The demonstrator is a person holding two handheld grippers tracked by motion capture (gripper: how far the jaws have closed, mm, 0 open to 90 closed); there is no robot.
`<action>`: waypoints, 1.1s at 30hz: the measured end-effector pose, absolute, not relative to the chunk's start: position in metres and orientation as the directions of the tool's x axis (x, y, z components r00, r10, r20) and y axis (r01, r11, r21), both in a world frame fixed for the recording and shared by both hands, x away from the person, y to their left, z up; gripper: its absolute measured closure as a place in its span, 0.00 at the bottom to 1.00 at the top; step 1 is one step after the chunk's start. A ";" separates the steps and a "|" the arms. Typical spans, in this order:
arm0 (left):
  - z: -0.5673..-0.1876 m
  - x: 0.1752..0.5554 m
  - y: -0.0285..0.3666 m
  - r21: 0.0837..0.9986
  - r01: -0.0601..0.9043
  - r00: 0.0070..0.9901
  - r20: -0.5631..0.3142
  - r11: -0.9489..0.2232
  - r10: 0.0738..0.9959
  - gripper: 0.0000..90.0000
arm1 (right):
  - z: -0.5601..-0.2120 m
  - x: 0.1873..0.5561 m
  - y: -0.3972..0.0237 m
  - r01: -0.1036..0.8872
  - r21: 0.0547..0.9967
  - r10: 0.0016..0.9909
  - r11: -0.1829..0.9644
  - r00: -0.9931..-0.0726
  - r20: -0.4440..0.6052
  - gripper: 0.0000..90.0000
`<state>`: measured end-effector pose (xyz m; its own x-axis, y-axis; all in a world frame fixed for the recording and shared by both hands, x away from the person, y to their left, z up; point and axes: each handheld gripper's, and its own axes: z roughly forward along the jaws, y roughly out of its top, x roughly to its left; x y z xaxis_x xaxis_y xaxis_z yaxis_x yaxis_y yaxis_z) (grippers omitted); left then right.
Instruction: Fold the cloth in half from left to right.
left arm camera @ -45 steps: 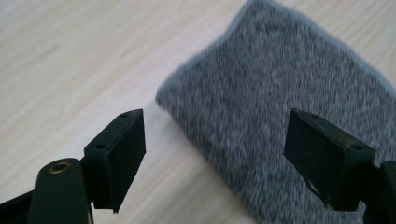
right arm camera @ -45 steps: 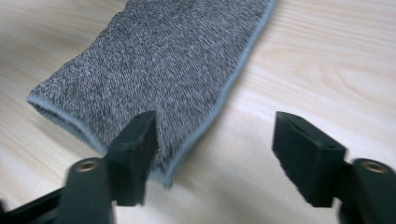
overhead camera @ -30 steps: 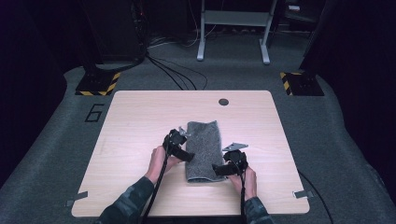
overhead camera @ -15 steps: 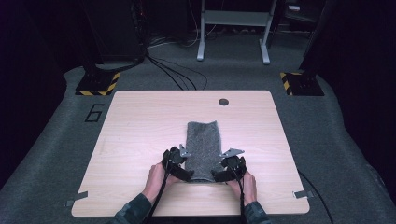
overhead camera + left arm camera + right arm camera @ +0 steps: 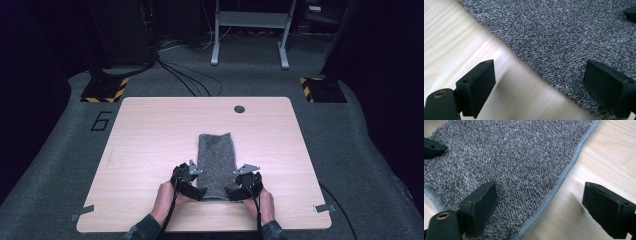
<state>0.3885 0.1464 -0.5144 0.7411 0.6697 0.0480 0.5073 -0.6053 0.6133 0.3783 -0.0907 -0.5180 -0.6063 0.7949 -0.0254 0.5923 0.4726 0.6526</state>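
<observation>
A grey towel (image 5: 215, 164), folded into a narrow strip, is laid lengthwise on the near half of the wooden table (image 5: 150, 130), its near end close to the table's front edge. At that near end the left gripper (image 5: 192, 186) is set over the towel's left corner and the right gripper (image 5: 239, 189) over its right corner. In the left gripper view the jaws are spread wide, one over bare wood and one over the cloth, with the towel's edge (image 5: 531, 66) running between them; nothing is pinched. In the right gripper view the same is seen: the jaws are parted, and the hemmed edge (image 5: 564, 175) lies between them unclamped. The step in hand is judged to be the approach to the two near corners before a further fold. For the next move, each lower jaw would need to be slid under the cloth and both grippers closed on the corners together, so that the end can be lifted evenly. A dark round grommet (image 5: 239, 109) is set near the table's far edge.
</observation>
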 end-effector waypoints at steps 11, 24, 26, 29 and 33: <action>-0.493 0.393 0.159 0.654 0.495 0.736 0.035 -0.572 0.676 0.11 | -0.504 0.368 -0.099 0.575 0.677 0.780 0.460 -0.626 0.002 0.13; -0.495 0.518 0.139 0.600 0.607 0.594 0.094 -0.522 0.799 0.13 | -0.497 0.478 -0.074 0.603 0.646 0.797 0.468 -0.603 -0.015 0.15; -0.504 0.524 0.140 0.564 0.625 0.590 0.110 -0.539 0.800 0.14 | -0.500 0.486 -0.073 0.610 0.630 0.801 0.481 -0.597 -0.034 0.16; -0.508 0.526 0.147 0.578 0.639 0.578 0.076 -0.508 0.813 0.12 | -0.507 0.487 -0.075 0.621 0.613 0.804 0.489 -0.594 -0.039 0.16; -0.508 0.523 0.148 0.580 0.636 0.578 0.079 -0.509 0.812 0.12 | -0.511 0.484 -0.075 0.623 0.612 0.807 0.487 -0.589 -0.042 0.16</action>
